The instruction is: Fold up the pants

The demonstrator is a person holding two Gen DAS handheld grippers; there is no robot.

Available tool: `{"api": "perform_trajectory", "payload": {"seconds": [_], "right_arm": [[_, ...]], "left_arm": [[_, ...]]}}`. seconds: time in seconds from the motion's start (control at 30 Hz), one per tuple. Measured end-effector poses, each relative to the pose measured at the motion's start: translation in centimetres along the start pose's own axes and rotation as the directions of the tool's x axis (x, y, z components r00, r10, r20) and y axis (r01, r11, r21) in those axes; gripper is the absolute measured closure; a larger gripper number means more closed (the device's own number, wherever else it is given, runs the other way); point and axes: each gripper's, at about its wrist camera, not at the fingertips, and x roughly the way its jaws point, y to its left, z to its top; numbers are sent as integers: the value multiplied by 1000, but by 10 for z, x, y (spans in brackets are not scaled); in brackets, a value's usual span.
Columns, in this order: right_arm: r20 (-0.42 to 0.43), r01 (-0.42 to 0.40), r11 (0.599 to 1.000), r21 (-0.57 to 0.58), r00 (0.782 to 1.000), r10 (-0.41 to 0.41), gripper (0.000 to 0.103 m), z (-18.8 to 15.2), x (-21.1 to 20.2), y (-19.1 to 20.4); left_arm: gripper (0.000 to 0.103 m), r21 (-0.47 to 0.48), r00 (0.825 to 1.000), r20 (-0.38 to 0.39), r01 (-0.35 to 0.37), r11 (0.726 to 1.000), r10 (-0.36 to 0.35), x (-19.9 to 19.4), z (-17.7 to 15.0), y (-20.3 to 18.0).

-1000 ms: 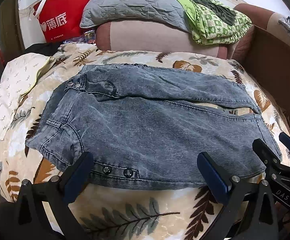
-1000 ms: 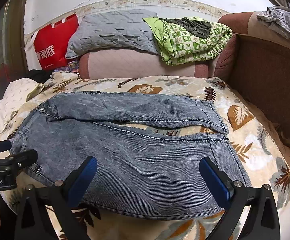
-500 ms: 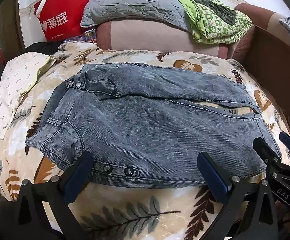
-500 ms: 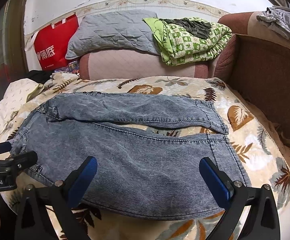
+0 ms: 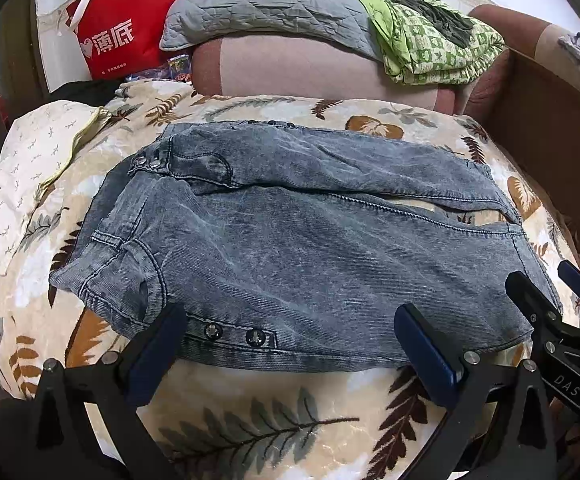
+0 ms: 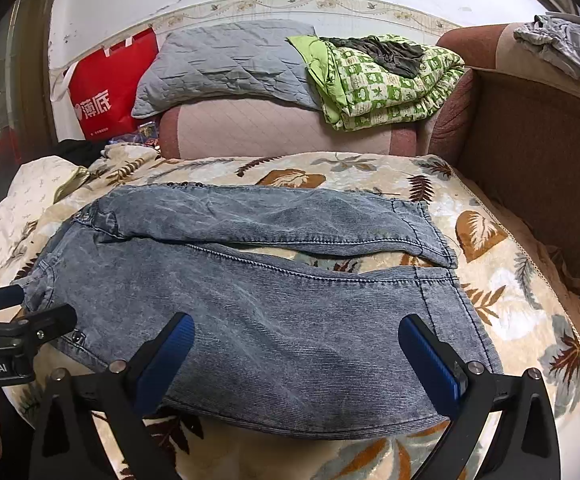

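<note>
Nearest, the left gripper point(image 5: 290, 354) and right gripper point(image 6: 295, 354) hover with blue-padded jaws spread wide and empty over the near edge of the faded blue-grey denim pants point(image 5: 290, 248). The pants lie flat across the leaf-patterned blanket point(image 5: 250, 412), waistband at 9 o'clock, cuffs at 3. They look soft, fairly heavy and floppy; waistband and near cuff hem seem the firmest holds.

The pants point(image 6: 258, 280) lie flat across the leaf-print blanket point(image 6: 501, 280), waist toward its left edge, with the right gripper point(image 6: 295, 350) spread wide at the blanket's near edge.
</note>
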Motion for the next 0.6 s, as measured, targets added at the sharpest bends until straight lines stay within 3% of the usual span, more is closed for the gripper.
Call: {"api": "perform_trajectory", "payload": {"seconds": [0.6], "right_arm": [[-14, 2, 1000, -5, 1000, -2, 0, -1, 3, 2]], "left_arm": [[0, -6, 1000, -25, 1, 1000, -1, 7, -4, 0]]}}
